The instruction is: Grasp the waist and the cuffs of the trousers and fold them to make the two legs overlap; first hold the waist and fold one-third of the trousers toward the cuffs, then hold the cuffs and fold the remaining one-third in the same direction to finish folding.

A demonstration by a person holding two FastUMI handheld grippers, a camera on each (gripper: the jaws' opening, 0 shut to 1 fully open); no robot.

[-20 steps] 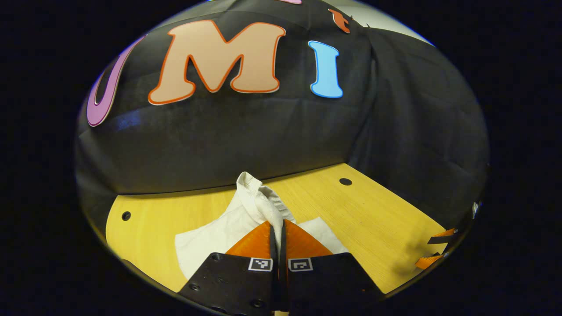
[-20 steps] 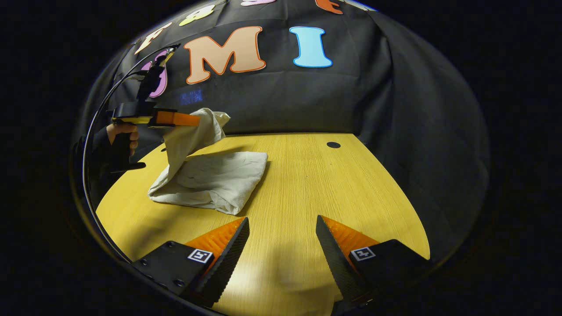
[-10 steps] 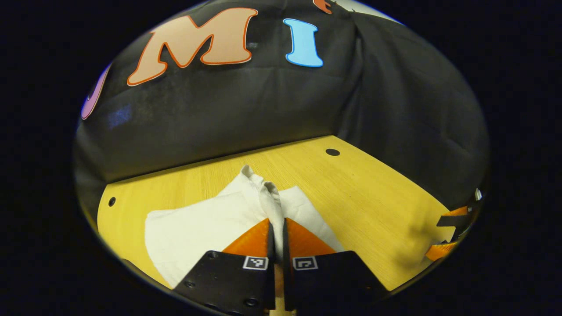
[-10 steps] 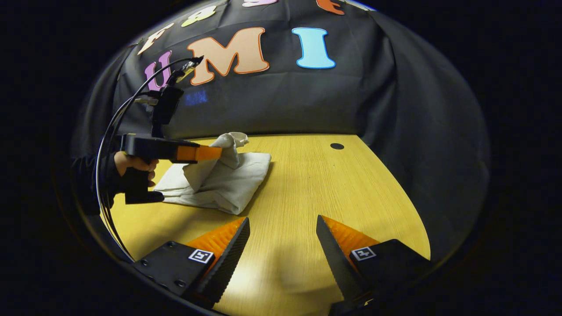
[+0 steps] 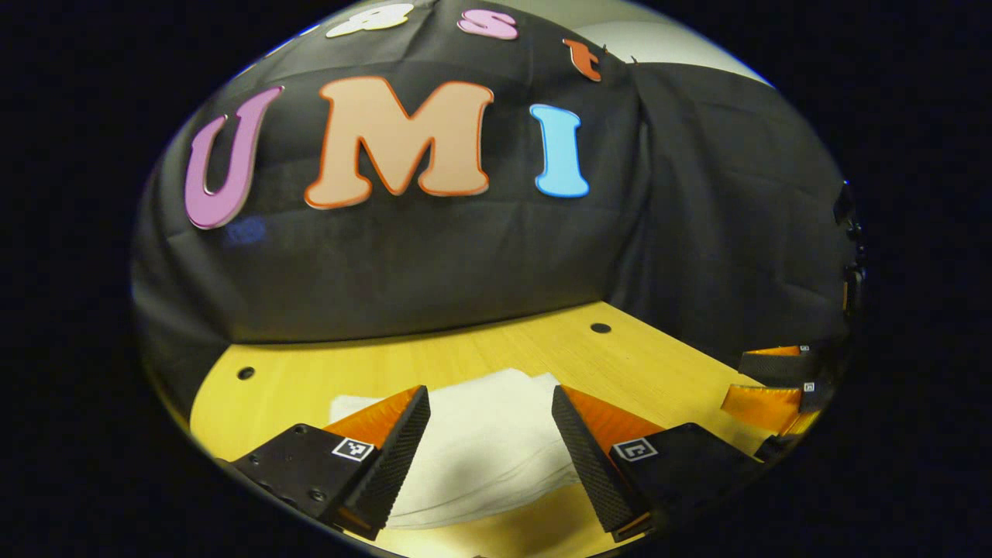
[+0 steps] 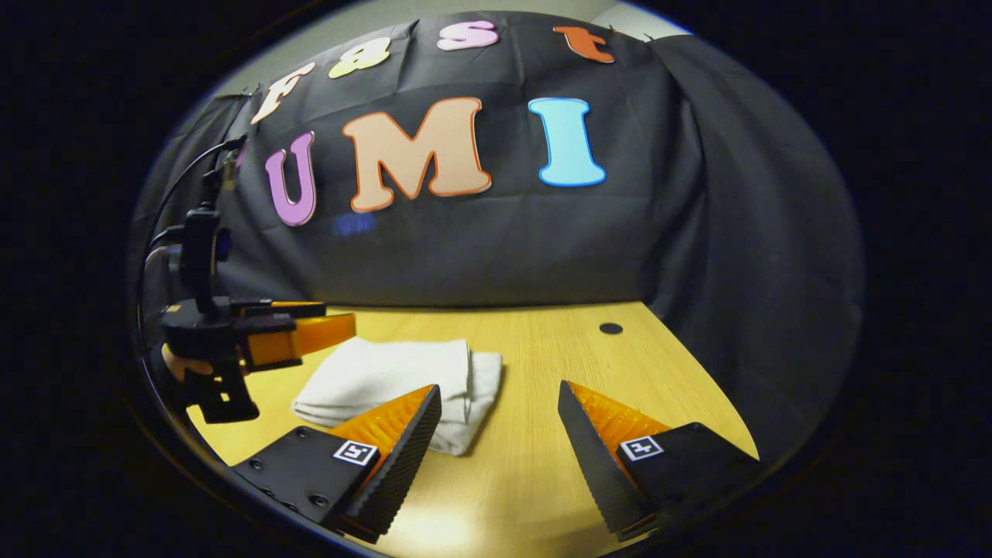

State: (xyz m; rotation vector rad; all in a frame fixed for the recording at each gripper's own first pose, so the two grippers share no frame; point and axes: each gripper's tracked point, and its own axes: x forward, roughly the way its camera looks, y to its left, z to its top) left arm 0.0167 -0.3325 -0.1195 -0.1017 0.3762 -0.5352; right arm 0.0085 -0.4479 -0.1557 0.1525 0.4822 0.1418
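A: Start at the left. What do the trousers look like?

B: One pair, off-white cloth, folded into a compact, roughly rectangular stack. In the right gripper view the layers show as soft rounded edges along the right end, one fold lying over another, with a few shallow creases. The stack lies flat on the wooden table, toward its left half.

A: And in the left gripper view?

B: The trousers lie on the table straight ahead of that claw, seen between its two fingers. The top surface is smooth, with two or three layer lines at the near edge.

A: The left gripper itself?

B: Its two fingers stand wide apart with nothing held. The inner faces are ribbed, finely toothed. In the right gripper view the left gripper hangs at the left, above the table beside the trousers, not touching them, held by a hand that is mostly hidden.

A: The table?

B: Yellow wood grain, matte. Two small round dark holes show in the left gripper view, one in the right gripper view.

A: And the right gripper?

B: Also spread wide, gripping nothing, two toothed fingers over bare tabletop, its left finger overlapping the trousers' near corner in the picture. In the left gripper view the right gripper sits at the far right edge, apart from the cloth.
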